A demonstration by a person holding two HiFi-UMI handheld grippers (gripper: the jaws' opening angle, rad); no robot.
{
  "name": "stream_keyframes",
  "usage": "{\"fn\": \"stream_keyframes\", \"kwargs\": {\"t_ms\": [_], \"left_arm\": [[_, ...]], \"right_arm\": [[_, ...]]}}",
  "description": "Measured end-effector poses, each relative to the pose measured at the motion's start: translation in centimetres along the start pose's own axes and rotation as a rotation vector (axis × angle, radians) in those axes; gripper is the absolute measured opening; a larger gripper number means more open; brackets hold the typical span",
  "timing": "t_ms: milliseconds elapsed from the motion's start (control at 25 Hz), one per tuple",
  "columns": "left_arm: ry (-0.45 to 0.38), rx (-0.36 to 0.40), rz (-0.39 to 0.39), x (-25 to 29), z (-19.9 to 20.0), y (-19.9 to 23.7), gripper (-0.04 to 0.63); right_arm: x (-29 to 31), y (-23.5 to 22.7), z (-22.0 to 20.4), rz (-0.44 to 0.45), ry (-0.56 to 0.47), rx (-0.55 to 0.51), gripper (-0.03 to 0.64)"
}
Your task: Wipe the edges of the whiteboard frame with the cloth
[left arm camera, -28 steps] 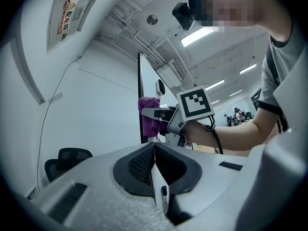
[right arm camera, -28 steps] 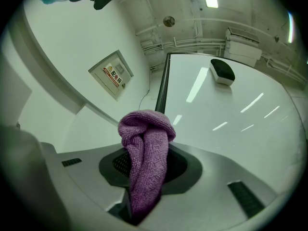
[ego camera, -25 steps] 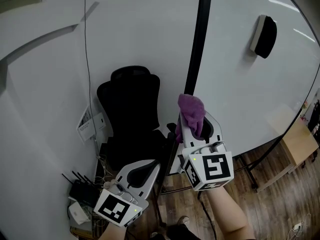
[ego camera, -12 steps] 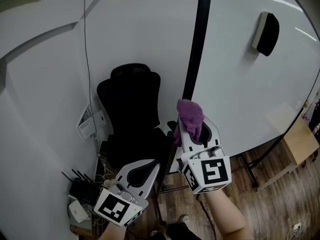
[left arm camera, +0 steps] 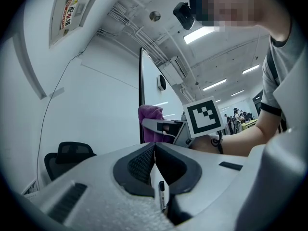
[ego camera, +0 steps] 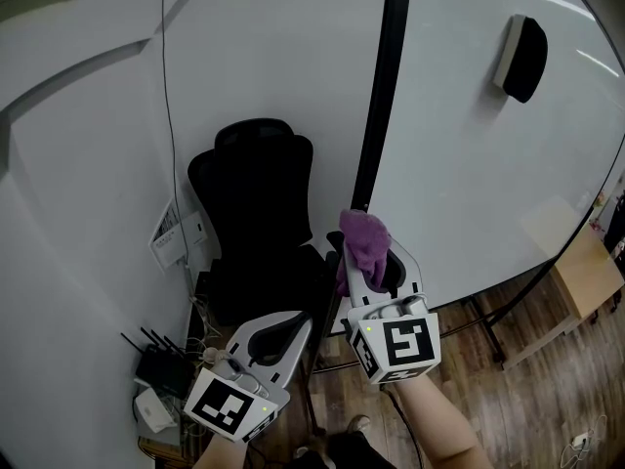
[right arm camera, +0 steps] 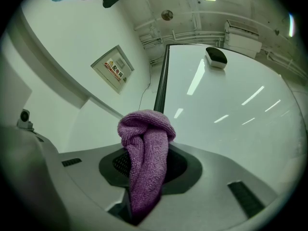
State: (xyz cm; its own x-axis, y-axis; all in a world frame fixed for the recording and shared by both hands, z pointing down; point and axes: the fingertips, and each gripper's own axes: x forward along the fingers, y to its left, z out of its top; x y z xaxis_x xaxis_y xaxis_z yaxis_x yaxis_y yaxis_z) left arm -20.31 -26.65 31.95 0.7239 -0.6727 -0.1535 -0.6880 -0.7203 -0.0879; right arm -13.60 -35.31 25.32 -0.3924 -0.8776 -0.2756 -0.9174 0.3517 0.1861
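Purple terry cloth [right arm camera: 144, 148], nubby and folded into a soft rounded lump, is clamped between the smooth grey jaws of the right hand-held gripper [ego camera: 371, 272]. Its bunched top stands above the jaw tips and a narrow tail hangs down between the ribbed black pads. The cloth sits at the lower end of the whiteboard frame [ego camera: 381, 86], a slim, matt black vertical strip along the board's left edge; whether the two touch cannot be told. The left hand-held gripper [left arm camera: 155, 160] is lower and to the left, clenched on nothing, its textured pads pressed flat together. The glossy white whiteboard [ego camera: 469, 164] spreads right of the frame, with a rounded black-and-grey eraser [ego camera: 518, 59] stuck near its upper right. A black mesh-backed office chair [ego camera: 254, 213] stands left of the frame, over a wood-plank floor [ego camera: 547, 408].
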Motion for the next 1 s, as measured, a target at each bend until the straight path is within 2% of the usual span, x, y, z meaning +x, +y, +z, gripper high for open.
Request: {"fn": "stream_keyframes", "kwargs": {"t_ms": [280,600,760,1000], "left_arm": [[0.026,-0.027,0.005,-0.2,-0.7,0.0,0.017],[0.020,-0.011,0.007,-0.1,-1.4,0.2,0.017],[0.047,-0.035,0.008,-0.2,-2.0,0.1,0.017],[0.055,-0.038,0.007,-0.1,-2.7,0.1,0.017]], "right_arm": [[-0.4,0.3,-1.5,0.005,0.014,0.002,0.109],[-0.9,0.5,-3.3,0.007,0.036,0.027,0.109],[-1.1,0.8,-4.4,0.010,0.052,0.030,0.109],[-1.5,0.8,-5.4,0.014,0.048,0.091,0.107]]}}
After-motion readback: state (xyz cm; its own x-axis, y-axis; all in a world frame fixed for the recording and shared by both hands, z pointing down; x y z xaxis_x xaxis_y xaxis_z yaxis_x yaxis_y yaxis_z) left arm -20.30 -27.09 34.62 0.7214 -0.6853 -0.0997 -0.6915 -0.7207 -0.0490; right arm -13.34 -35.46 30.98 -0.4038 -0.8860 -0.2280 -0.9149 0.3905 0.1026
